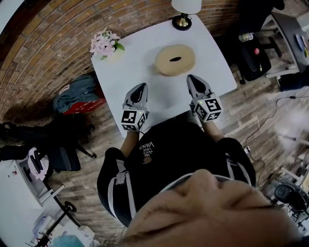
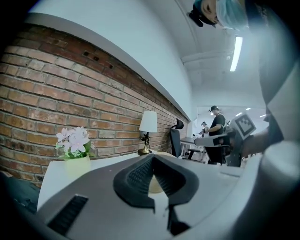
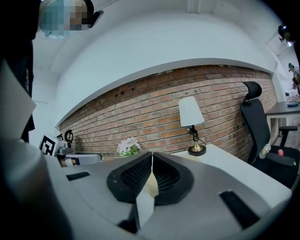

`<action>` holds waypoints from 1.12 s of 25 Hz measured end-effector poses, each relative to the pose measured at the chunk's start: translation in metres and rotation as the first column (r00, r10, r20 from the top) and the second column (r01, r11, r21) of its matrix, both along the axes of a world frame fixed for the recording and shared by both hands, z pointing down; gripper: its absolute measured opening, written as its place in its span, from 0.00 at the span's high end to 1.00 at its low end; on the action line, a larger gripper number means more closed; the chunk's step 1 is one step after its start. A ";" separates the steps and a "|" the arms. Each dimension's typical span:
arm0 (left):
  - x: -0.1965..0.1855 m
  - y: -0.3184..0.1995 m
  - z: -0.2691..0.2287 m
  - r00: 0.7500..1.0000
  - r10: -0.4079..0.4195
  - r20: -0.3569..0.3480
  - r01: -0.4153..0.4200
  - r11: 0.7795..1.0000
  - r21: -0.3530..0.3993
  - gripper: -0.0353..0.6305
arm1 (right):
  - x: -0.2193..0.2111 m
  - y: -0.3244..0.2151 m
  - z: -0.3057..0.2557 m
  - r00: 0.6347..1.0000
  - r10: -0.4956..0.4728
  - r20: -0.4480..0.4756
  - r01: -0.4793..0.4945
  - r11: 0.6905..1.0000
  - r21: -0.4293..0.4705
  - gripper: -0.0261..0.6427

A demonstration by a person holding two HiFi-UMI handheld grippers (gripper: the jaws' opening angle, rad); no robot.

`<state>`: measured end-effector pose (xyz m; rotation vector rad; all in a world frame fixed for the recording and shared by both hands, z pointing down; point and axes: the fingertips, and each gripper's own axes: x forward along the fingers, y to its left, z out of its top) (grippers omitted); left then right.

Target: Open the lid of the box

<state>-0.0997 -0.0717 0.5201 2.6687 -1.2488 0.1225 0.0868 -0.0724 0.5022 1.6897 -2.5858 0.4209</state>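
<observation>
The box (image 1: 175,60), round and tan with a dark oval slot in its lid, sits closed near the middle of the white table (image 1: 145,62), ahead of both grippers and apart from them. The left gripper (image 1: 142,87) reaches over the table's near edge, pointing almost level toward the box's left side, with its marker cube (image 1: 133,119) close to the person's body. Its jaws are pressed together with nothing between them, and a pale slice of the box shows just past their tips in the left gripper view. The right gripper (image 1: 191,77) mirrors it on the box's right side, a little nearer the box, also nearly level, with its jaws likewise closed on nothing. Beyond the box, a table lamp (image 1: 182,14) with a brass base and white shade stands at the far edge, and a small pot of pink flowers (image 1: 106,44) stands at the far left corner. A red brick wall (image 3: 154,112) runs behind the table. A black office chair (image 3: 255,122) stands to the right, and grey and red bags (image 1: 77,96) lie on the wood floor to the left.
</observation>
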 end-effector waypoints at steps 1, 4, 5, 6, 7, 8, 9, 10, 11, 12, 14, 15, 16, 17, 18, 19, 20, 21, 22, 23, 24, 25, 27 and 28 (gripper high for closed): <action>-0.002 -0.002 0.002 1.000 -0.004 0.003 0.004 1.000 -0.003 0.93 | -0.001 -0.003 0.000 1.000 -0.003 -0.005 0.003 1.000 0.001 0.95; -0.003 -0.006 0.008 1.000 -0.017 0.010 0.017 1.000 -0.009 0.93 | -0.001 -0.010 0.000 1.000 -0.021 -0.012 0.021 1.000 0.005 0.95; -0.002 -0.008 0.010 1.000 -0.024 0.012 0.024 1.000 -0.009 0.93 | -0.001 -0.012 0.001 1.000 -0.030 -0.010 0.030 1.000 0.004 0.95; -0.002 -0.010 0.012 0.999 -0.034 0.014 0.034 0.999 -0.008 0.93 | 0.000 -0.015 0.003 0.999 -0.038 -0.009 0.038 0.999 0.001 0.96; -0.001 -0.011 0.014 0.999 -0.046 0.014 0.046 0.999 -0.006 0.93 | 0.000 -0.018 0.005 0.999 -0.048 -0.010 0.048 0.999 -0.002 0.96; -0.001 -0.013 0.015 0.998 -0.061 0.014 0.061 0.998 -0.003 0.93 | 0.001 -0.020 0.007 0.998 -0.060 -0.011 0.060 0.998 -0.005 0.96; -0.001 -0.015 0.017 0.997 -0.077 0.013 0.077 0.997 -0.001 0.93 | 0.001 -0.023 0.008 0.997 -0.075 -0.014 0.075 0.997 -0.008 0.96; -0.001 -0.015 0.018 0.996 -0.090 0.012 0.090 0.996 0.000 0.93 | 0.001 -0.025 0.010 0.996 -0.090 -0.017 0.090 0.996 -0.011 0.96; 0.001 -0.016 0.021 0.995 -0.101 0.012 0.101 0.995 0.001 0.93 | 0.001 -0.027 0.012 0.994 -0.104 -0.020 0.104 0.994 -0.016 0.96; 0.002 -0.017 0.024 0.994 -0.110 0.014 0.110 0.994 0.000 0.93 | 0.001 -0.029 0.013 0.993 -0.116 -0.022 0.116 0.993 -0.022 0.96; 0.007 -0.019 0.031 0.992 -0.120 0.025 0.120 0.993 -0.006 0.93 | 0.003 -0.033 0.017 0.990 -0.140 -0.024 0.139 0.990 -0.031 0.96; 0.010 -0.020 0.035 0.992 -0.123 0.032 0.123 0.992 -0.010 0.93 | 0.003 -0.034 0.018 0.988 -0.152 -0.025 0.151 0.988 -0.034 0.96; 0.012 -0.020 0.039 0.992 -0.125 0.037 0.125 0.992 -0.014 0.93 | 0.003 -0.035 0.020 0.986 -0.165 -0.027 0.164 0.986 -0.038 0.96; 0.013 -0.022 0.043 0.991 -0.128 0.040 0.129 0.992 -0.017 0.93 | 0.002 -0.037 0.022 0.984 -0.177 -0.030 0.176 0.984 -0.041 0.96; 0.014 -0.024 0.046 0.990 -0.133 0.043 0.134 0.991 -0.019 0.93 | 0.001 -0.040 0.023 0.982 -0.188 -0.031 0.187 0.981 -0.044 0.96; 0.015 -0.026 0.048 0.989 -0.140 0.044 0.141 0.990 -0.020 0.93 | 0.000 -0.042 0.024 0.980 -0.199 -0.032 0.197 0.979 -0.047 0.96; 0.016 -0.028 0.050 0.988 -0.148 0.046 0.149 0.989 -0.019 0.93 | 0.000 -0.043 0.025 0.977 -0.208 -0.033 0.207 0.977 -0.049 0.96; 0.017 -0.030 0.051 0.987 -0.155 0.048 0.156 0.988 -0.017 0.93 | 0.001 -0.045 0.026 0.976 -0.217 -0.035 0.215 0.975 -0.052 0.96; 0.019 -0.032 0.053 0.986 -0.159 0.051 0.160 0.987 -0.013 0.93 | 0.001 -0.046 0.027 0.974 -0.224 -0.038 0.222 0.974 -0.054 0.96; 0.020 -0.035 0.055 0.985 -0.161 0.054 0.161 0.987 -0.010 0.93 | 0.002 -0.047 0.028 0.972 -0.230 -0.040 0.227 0.972 -0.057 0.96; 0.022 -0.037 0.058 0.985 -0.160 0.058 0.160 0.987 -0.007 0.93 | 0.002 -0.048 0.030 0.971 -0.234 -0.042 0.231 0.971 -0.061 0.96; 0.023 -0.039 0.060 0.986 -0.157 0.062 0.158 0.987 -0.005 0.93 | 0.003 -0.048 0.032 0.971 -0.237 -0.042 0.234 0.970 -0.066 0.96; 0.025 -0.045 0.066 0.986 -0.149 0.072 0.149 0.989 -0.005 0.93 | 0.003 -0.049 0.036 0.969 -0.243 -0.046 0.239 0.968 -0.076 0.96; 0.027 -0.048 0.069 0.987 -0.141 0.079 0.142 0.990 -0.007 0.93 | 0.003 -0.049 0.037 0.968 -0.246 -0.049 0.242 0.967 -0.080 0.96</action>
